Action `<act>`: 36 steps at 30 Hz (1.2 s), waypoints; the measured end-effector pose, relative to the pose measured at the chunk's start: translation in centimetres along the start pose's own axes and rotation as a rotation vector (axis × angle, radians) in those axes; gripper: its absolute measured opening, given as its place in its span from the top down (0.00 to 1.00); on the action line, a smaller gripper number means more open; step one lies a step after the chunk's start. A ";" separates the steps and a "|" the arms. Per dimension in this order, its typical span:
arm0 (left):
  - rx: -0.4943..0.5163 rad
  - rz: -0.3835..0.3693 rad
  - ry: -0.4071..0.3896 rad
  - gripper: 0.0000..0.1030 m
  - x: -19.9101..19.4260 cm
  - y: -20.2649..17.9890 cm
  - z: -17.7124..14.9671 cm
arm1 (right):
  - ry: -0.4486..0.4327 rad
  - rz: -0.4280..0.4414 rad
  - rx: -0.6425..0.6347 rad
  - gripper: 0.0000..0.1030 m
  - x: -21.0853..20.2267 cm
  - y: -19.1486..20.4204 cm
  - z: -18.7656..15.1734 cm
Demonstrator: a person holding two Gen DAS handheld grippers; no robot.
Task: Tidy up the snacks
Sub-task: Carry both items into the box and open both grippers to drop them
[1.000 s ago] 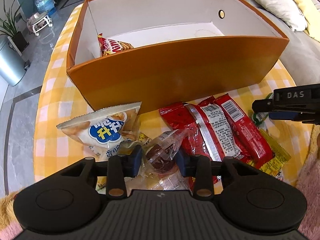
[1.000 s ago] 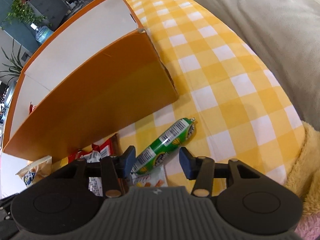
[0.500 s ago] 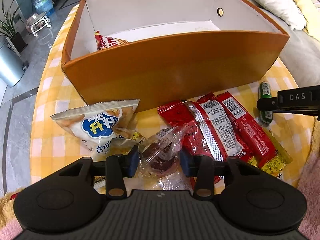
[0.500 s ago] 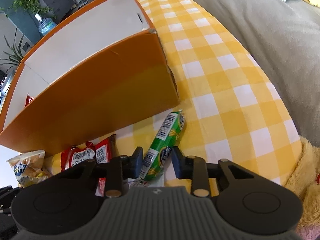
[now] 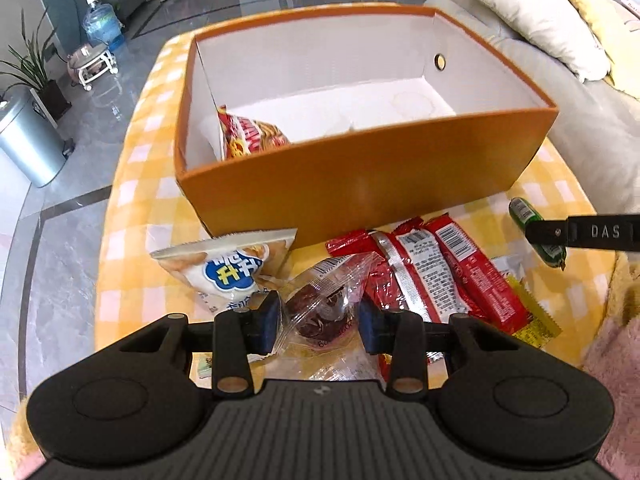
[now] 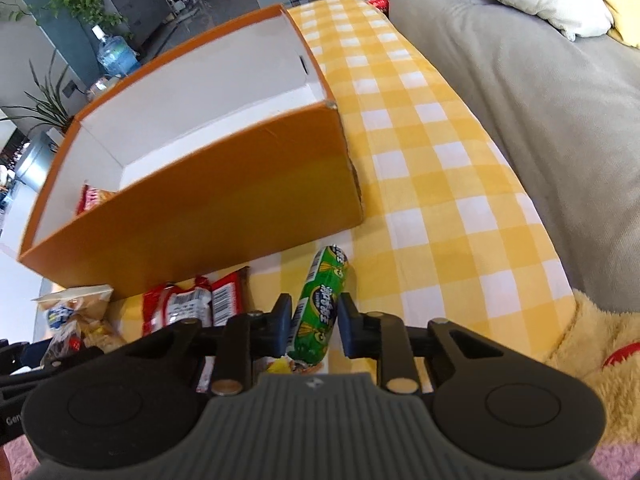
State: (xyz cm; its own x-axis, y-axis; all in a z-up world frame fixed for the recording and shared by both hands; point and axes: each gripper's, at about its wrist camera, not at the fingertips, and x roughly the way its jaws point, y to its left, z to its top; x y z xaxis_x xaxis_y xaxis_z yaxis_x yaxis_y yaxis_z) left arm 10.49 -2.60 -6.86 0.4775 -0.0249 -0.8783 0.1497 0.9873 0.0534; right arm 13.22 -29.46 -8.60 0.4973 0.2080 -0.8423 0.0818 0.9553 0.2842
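Observation:
An orange box with a white inside stands on the yellow checked cloth and holds one red snack bag. My left gripper is shut on a clear packet with a dark cake, raised above the cloth. My right gripper is shut on a green sausage stick, lifted in front of the box's right corner. It also shows in the left wrist view. Red packets and a white chip bag lie before the box.
A grey sofa with a white cushion runs along the right. A yellow plush lies at the near right. A metal bin and a water bottle stand on the floor to the left.
My right gripper has closed on the green sausage stick and lifted it. My left gripper has risen with the clear cake packet, so more of the box's inside shows.

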 end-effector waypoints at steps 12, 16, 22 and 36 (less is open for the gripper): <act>0.008 -0.015 -0.101 0.58 -4.4 -0.3 0.7 | -0.096 0.071 -0.045 0.80 -6.3 1.4 -0.9; 0.017 -0.023 -0.132 0.58 -5.5 -0.3 1.1 | -0.132 0.084 -0.055 0.80 -8.3 1.8 -0.9; 0.021 -0.033 -0.187 0.57 -6.8 0.2 2.9 | -0.189 0.083 -0.093 0.80 -10.7 2.7 -0.2; -0.062 -0.171 -0.194 0.58 -5.9 2.7 10.5 | -0.217 0.149 -0.225 0.80 -10.6 6.6 6.5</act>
State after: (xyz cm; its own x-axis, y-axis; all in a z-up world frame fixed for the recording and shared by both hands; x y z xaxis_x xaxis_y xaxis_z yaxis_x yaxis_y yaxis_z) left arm 17.17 -1.41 3.42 0.6081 -0.2159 -0.7640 0.1918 0.9738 -0.1225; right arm 14.11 -26.72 5.23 0.6633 0.3223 -0.6754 -0.1863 0.9452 0.2681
